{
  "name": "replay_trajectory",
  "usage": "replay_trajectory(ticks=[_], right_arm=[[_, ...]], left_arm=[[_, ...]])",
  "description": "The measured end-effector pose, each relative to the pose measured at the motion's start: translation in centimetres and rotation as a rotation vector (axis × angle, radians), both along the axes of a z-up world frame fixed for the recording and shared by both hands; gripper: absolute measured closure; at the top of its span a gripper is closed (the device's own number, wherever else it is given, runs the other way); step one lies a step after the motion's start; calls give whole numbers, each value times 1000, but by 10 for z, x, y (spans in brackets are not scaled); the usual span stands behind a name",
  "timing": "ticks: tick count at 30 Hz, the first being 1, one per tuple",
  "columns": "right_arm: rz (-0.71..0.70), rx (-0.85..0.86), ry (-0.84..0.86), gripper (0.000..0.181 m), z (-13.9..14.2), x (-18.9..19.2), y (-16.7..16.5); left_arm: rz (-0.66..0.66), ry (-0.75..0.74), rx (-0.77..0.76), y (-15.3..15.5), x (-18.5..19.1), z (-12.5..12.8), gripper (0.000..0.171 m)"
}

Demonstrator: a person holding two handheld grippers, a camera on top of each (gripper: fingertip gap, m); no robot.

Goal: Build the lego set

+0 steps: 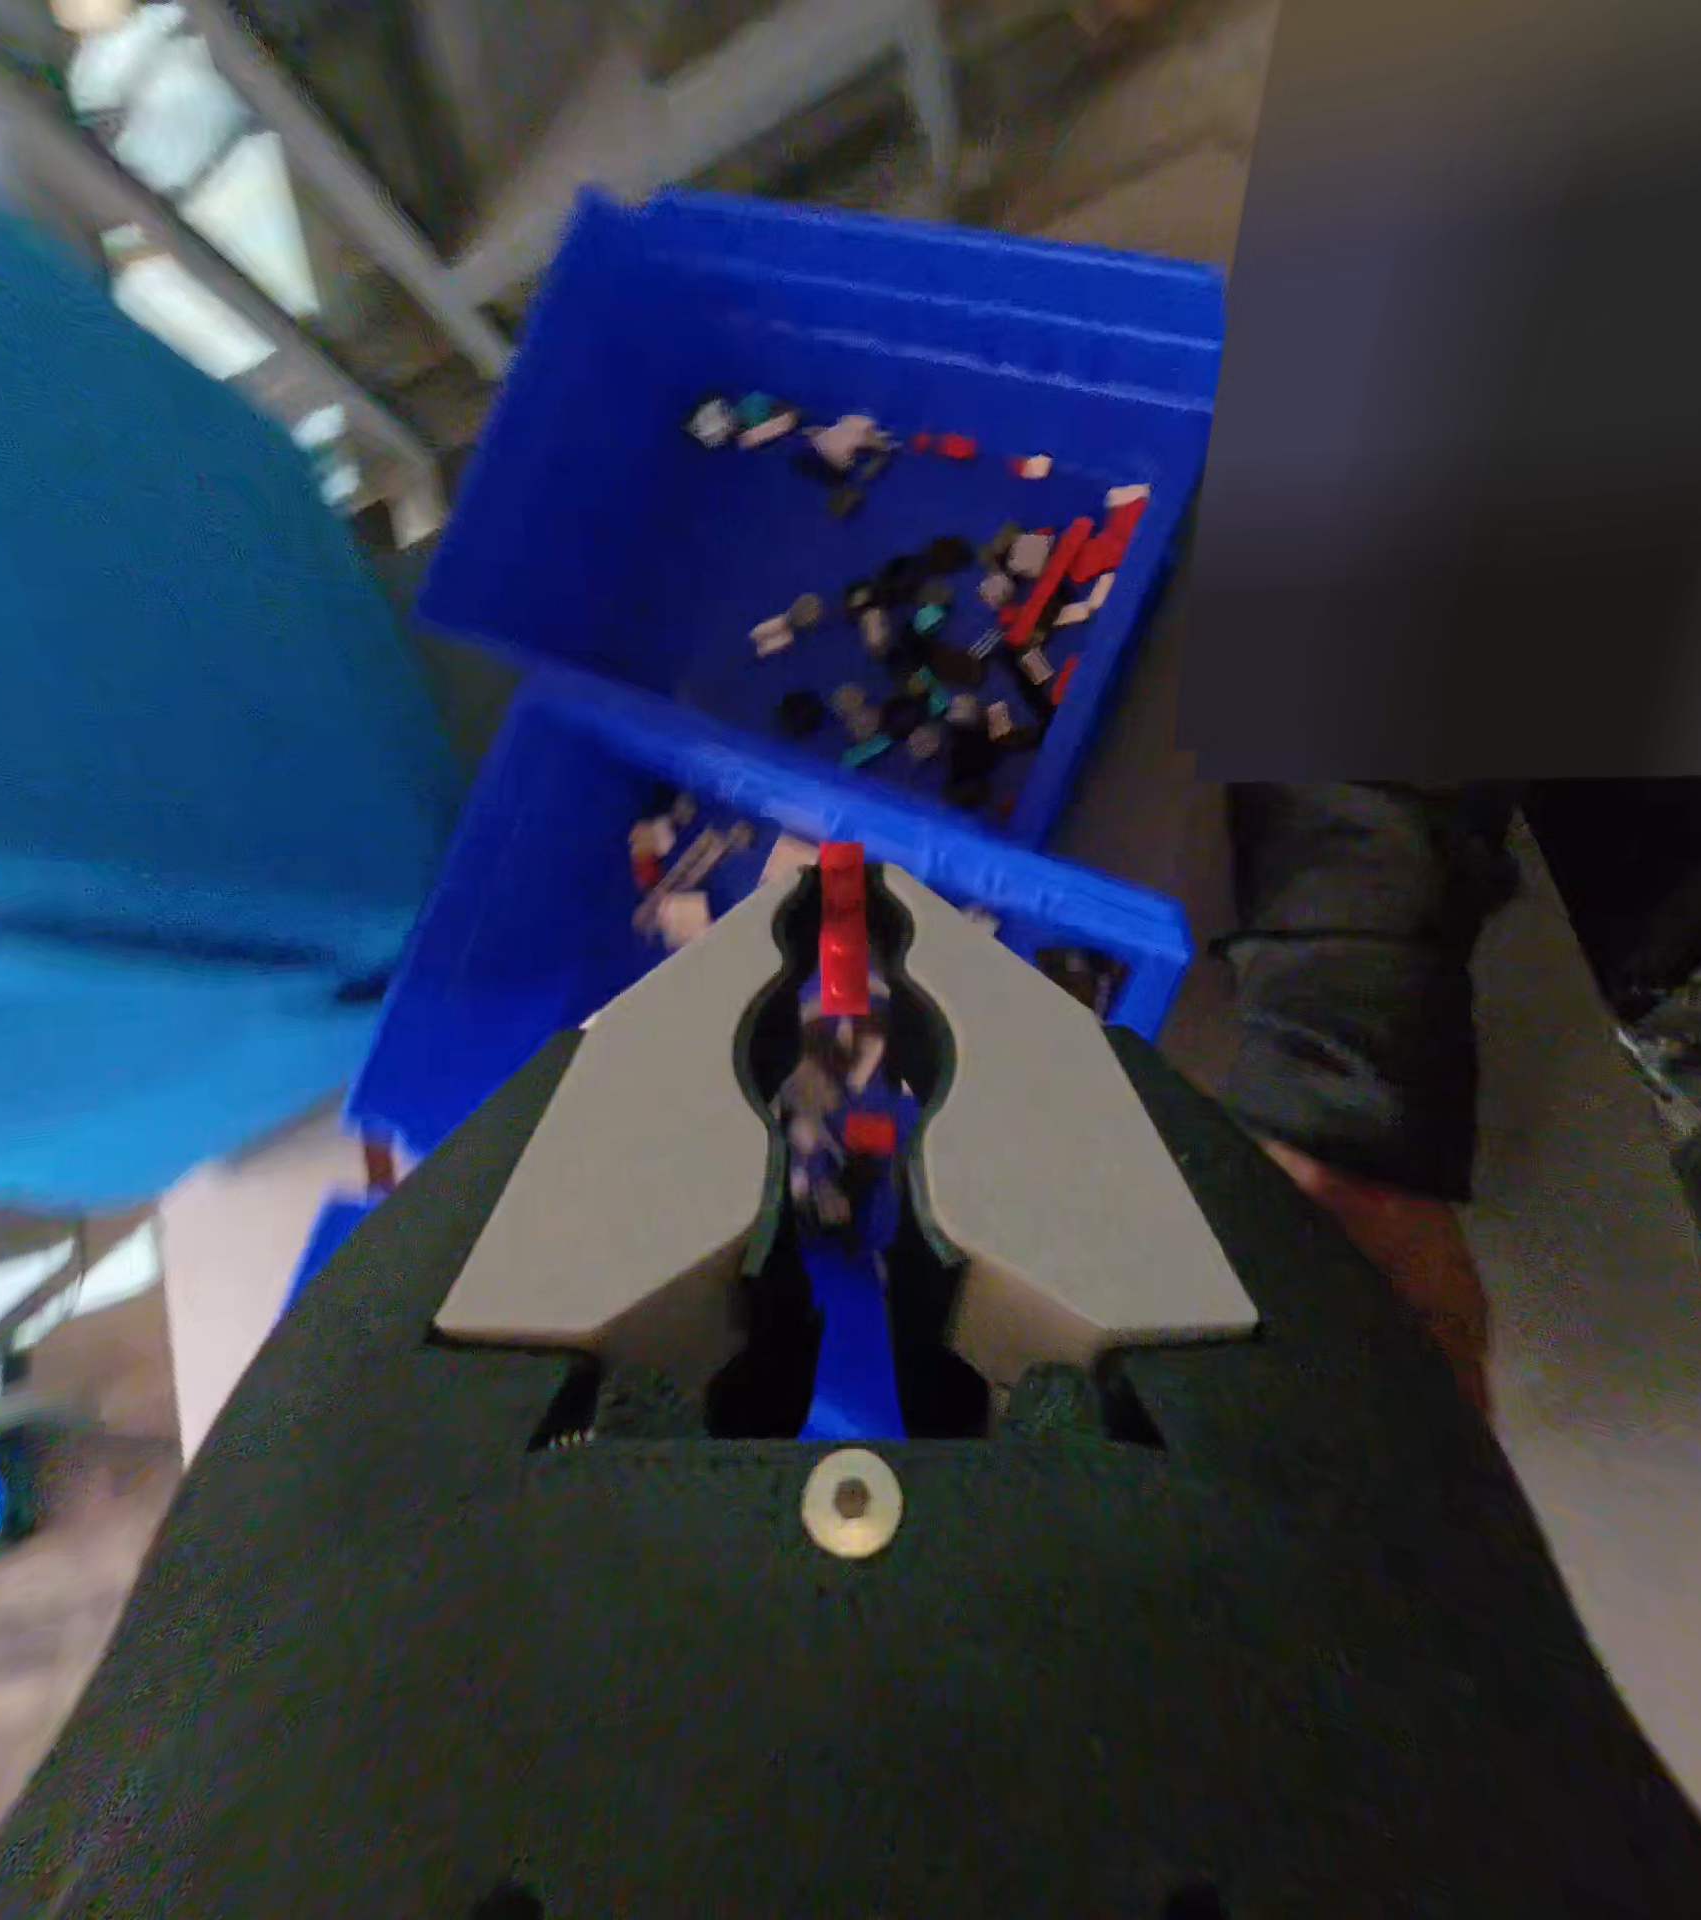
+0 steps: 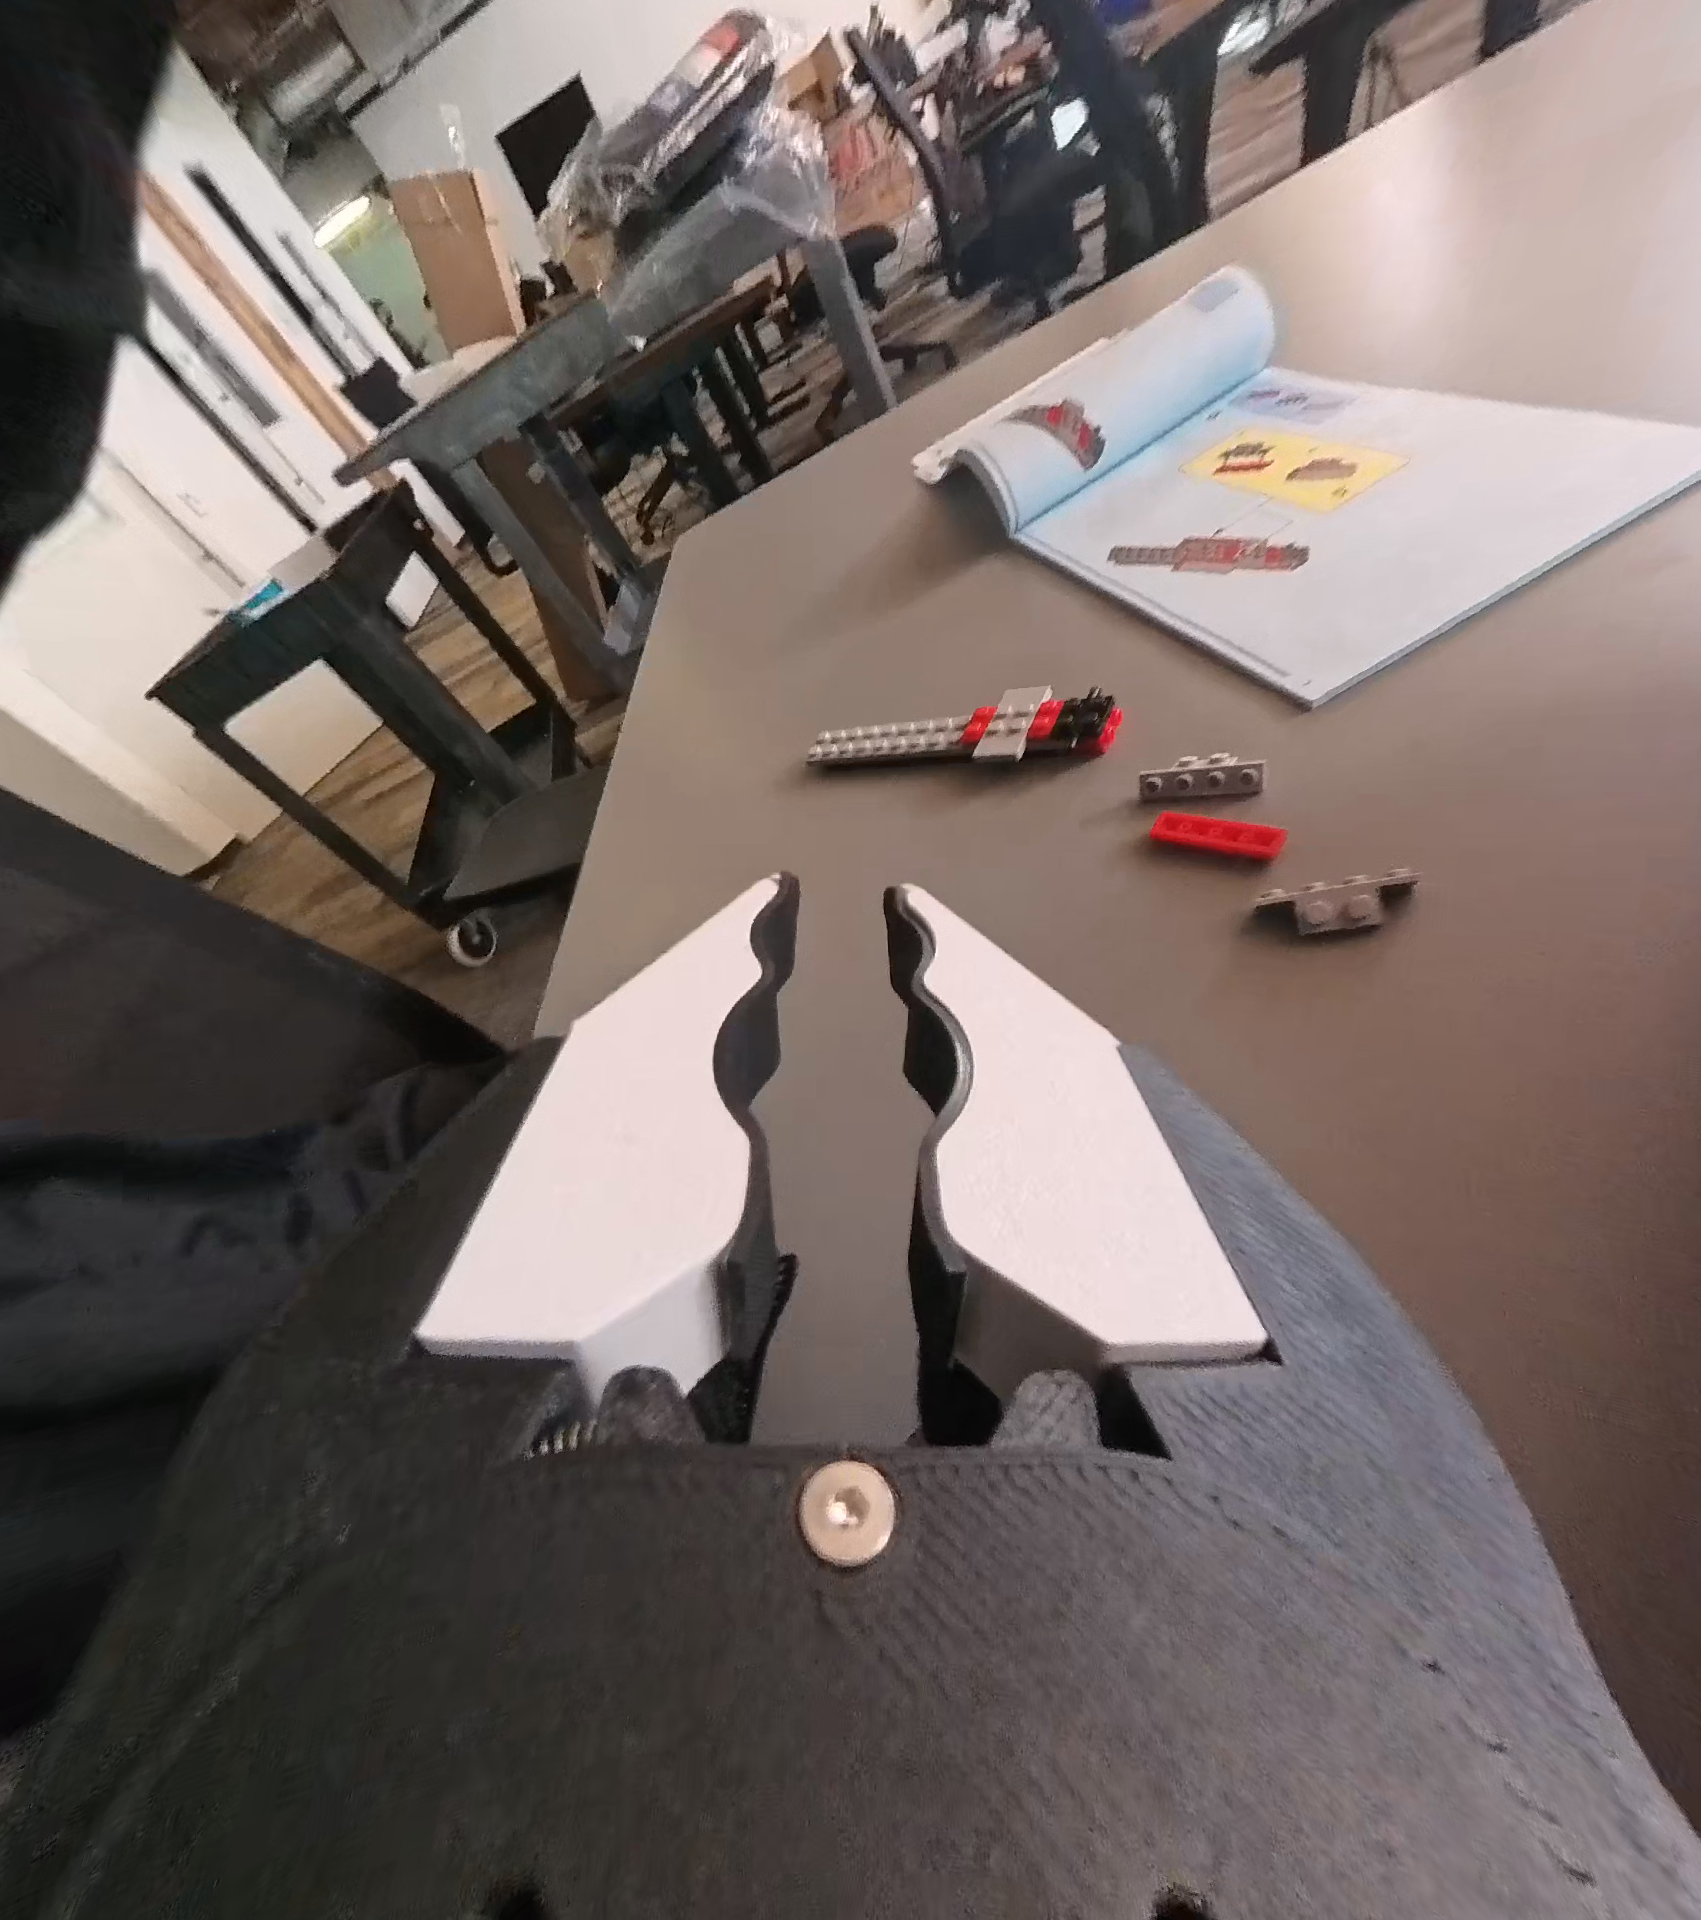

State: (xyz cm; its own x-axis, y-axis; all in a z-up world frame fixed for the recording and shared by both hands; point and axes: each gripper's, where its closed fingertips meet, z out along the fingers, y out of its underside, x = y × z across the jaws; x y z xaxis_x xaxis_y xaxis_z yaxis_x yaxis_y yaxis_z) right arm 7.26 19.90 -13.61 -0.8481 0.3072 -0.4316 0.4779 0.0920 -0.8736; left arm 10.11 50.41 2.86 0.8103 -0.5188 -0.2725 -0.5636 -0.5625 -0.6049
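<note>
The left gripper [image 1: 841,883] is closed on a thin red plate [image 1: 841,930], pinched edgewise at the tips, apparently just picked from the near bin [image 1: 534,935] below it; a second bin [image 1: 617,499] of loose parts sits beyond. The right gripper [image 2: 841,894] hangs slightly open and empty over the table's [image 2: 1448,1143] near left edge, likely waiting. Ahead of it lies the build [image 2: 965,732], a grey studded strip with red and black pieces at one end, beside three loose plates and the open manual [image 2: 1345,540] farther back.

- Left wrist view: dim, heavy motion blur; the far blue bins [image 1: 825,436] smear.
- Right wrist view: bright, even indoor light; table [image 2: 1448,1039] sharp, edges bent by wide lens.
</note>
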Motion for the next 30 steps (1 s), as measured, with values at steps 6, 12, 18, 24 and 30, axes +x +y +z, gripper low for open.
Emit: replay_trajectory(ticks=[6,12,18,24,30], right_arm=[[-143,-47,32,159,9,-23,18],[-238,26,77,152,4,-36,26],[-181,73,-18,149,-11,-39,19],[-218,81,-34,148,-13,-55,15],[-265,65,9,145,-7,-70,8]], left_arm=[[521,-223,163,-186,-65,-26,165],[970,-576,100,-307,-65,-167,165],[1043,-612,-7,-323,-46,-225,164],[1020,-611,7,-326,-52,-230,154],[897,-716,295,-349,-77,-168,135]])
